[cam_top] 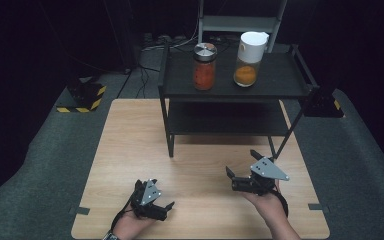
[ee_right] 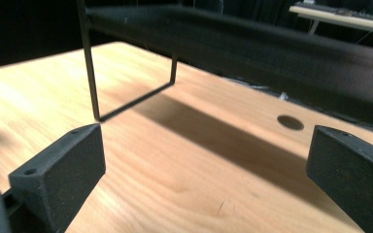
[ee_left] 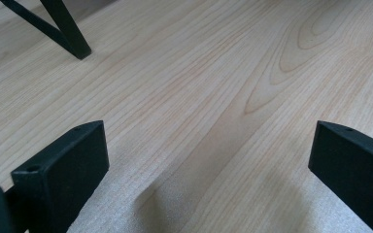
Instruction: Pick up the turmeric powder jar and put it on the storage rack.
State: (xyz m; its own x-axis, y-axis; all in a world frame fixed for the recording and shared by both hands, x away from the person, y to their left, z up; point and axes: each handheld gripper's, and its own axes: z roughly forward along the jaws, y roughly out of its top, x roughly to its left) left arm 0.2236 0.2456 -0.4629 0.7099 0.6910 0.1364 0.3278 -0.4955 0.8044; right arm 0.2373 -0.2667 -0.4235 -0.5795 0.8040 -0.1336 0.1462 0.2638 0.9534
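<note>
Both grippers, left and right, hover with fingers spread and empty over the table, well short of the two jars on the black rack, where a careless reach could topple them.

**Two black hand-held grippers, each capped by a grey plate**

The left gripper is matte black, with a grey three-cornered plate on top dotted with small dark screw holes. The right gripper matches it, its plate larger in the high view. Both have blocky, square-ended jaws with a small round hole near each tip. A dark band circles the left wrist.
</note>
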